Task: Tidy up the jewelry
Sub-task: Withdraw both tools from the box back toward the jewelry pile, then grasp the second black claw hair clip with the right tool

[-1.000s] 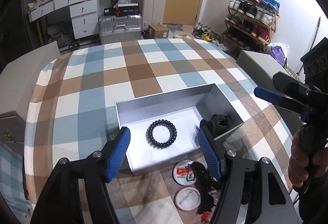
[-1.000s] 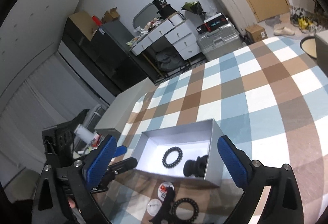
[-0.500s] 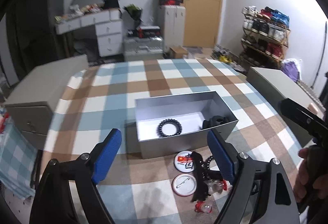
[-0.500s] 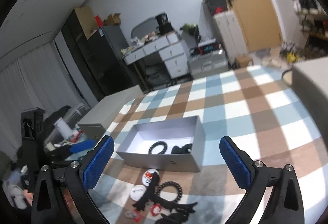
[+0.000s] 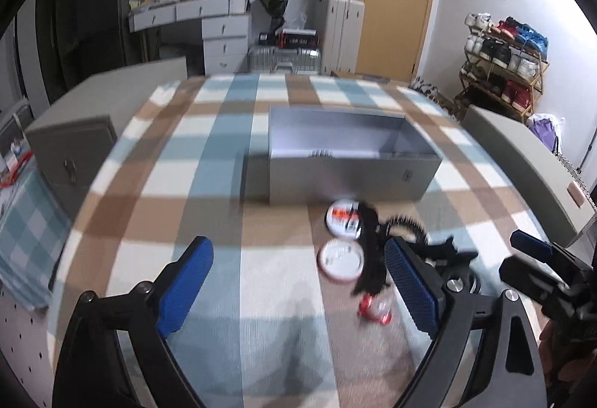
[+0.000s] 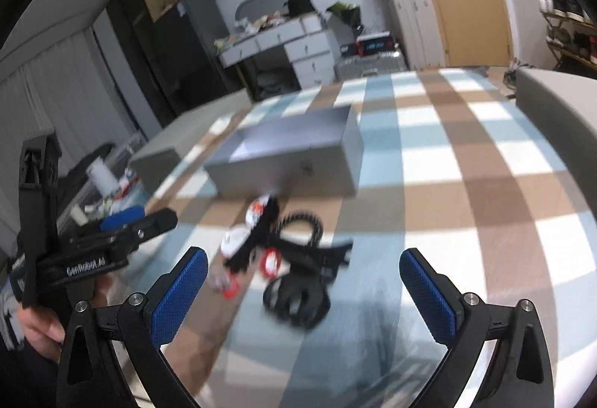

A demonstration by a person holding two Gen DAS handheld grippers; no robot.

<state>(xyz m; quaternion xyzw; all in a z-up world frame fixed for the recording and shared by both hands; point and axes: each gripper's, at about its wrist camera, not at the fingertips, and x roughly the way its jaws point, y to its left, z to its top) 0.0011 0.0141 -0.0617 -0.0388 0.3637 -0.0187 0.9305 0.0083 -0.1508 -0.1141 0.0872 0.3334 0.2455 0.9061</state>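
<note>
A grey open box [image 5: 350,169] stands on the checked tablecloth, and only a sliver of the black bead bracelet [image 5: 321,152] inside shows over its wall. In front of it lies a blurred pile: two round badges [image 5: 341,259], a black spiral band [image 5: 408,223], black clips and small red pieces [image 5: 373,307]. My left gripper [image 5: 298,281] hovers short of the pile, its jaws opening, nothing between them. My right gripper [image 6: 304,296] stands open just before a black claw clip [image 6: 296,300], not touching it. The box [image 6: 294,162] is blurred in the right wrist view.
Grey upholstered blocks [image 5: 71,143] flank the table on both sides. Beyond it are a white dresser [image 5: 220,35], suitcases, a wooden door and a shoe rack [image 5: 503,53]. A hand holds the left gripper [image 6: 123,221] at the left of the right wrist view.
Both grippers drew back from over the box toward the near side and sank lower. The left jaws spread wider. The box now shows side-on, hiding most of its contents.
</note>
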